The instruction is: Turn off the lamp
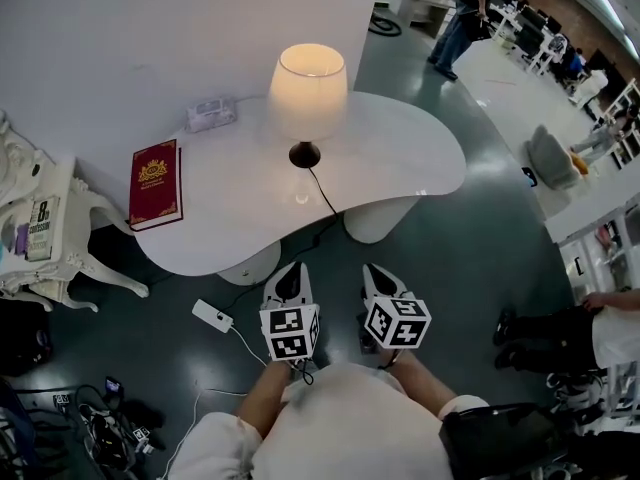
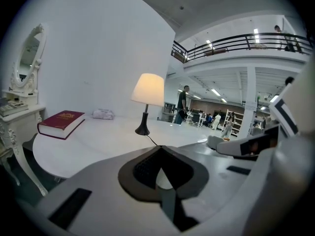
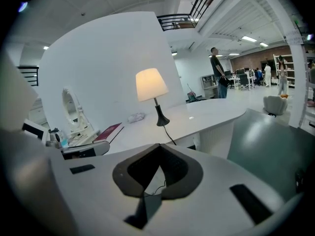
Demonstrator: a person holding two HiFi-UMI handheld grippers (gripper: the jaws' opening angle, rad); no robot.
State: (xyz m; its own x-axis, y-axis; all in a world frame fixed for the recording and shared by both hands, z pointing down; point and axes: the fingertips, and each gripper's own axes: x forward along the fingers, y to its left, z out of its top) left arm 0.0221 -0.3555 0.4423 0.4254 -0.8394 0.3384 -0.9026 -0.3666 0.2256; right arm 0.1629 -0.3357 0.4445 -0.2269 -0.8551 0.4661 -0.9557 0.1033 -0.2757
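White wall, grey-green floor, curved white table, ornate vanity.

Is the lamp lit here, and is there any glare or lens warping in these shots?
Head view: the cream-shaded table lamp glows, with a soft reflection on the glossy white table beneath it. Left gripper view: dark vignetted corners. Right gripper view: fisheye curves the balcony railing.

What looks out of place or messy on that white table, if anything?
Nothing stands out. The lamp stands upright and lit, the red book lies flat near the left edge of the table, and the cord trails off the front edge.
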